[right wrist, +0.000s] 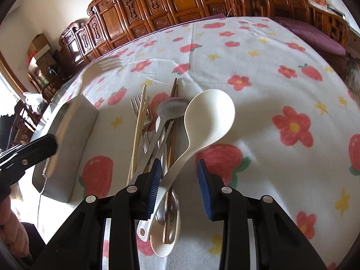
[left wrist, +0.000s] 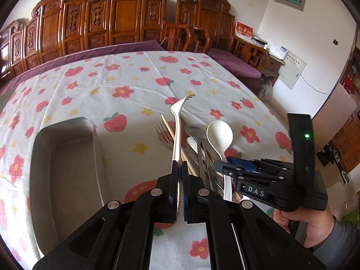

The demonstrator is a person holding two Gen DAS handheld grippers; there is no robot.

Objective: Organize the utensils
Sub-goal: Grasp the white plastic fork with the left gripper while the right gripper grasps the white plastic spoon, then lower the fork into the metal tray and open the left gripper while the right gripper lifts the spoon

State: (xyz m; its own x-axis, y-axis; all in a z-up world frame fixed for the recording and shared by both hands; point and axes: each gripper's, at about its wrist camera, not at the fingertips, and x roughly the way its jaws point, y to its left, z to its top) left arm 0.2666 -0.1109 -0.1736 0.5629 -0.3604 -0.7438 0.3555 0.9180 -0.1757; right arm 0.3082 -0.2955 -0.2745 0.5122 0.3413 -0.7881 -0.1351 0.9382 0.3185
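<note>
My left gripper (left wrist: pixel 179 164) is shut on the handle of a white plastic fork-spoon (left wrist: pixel 176 121) and holds it above the table, its pronged tip pointing away. A pile of utensils lies on the flowered cloth: a large white ladle (right wrist: pixel 208 117), a metal spoon (right wrist: pixel 172 109), a metal fork (right wrist: pixel 138 104), wooden chopsticks (right wrist: pixel 138 123) and a small white spoon (right wrist: pixel 165 243). My right gripper (right wrist: pixel 178 171) is open, its jaws on either side of the ladle's handle. A steel tray (left wrist: pixel 65 168) stands to the left, seen too in the right wrist view (right wrist: pixel 74 121).
The table (left wrist: pixel 126 78) wears a white cloth with red flowers and strawberries. Carved wooden benches with purple cushions (left wrist: pixel 234 61) run along the far and right sides. The right gripper's body (left wrist: pixel 270 180) is close beside the left one.
</note>
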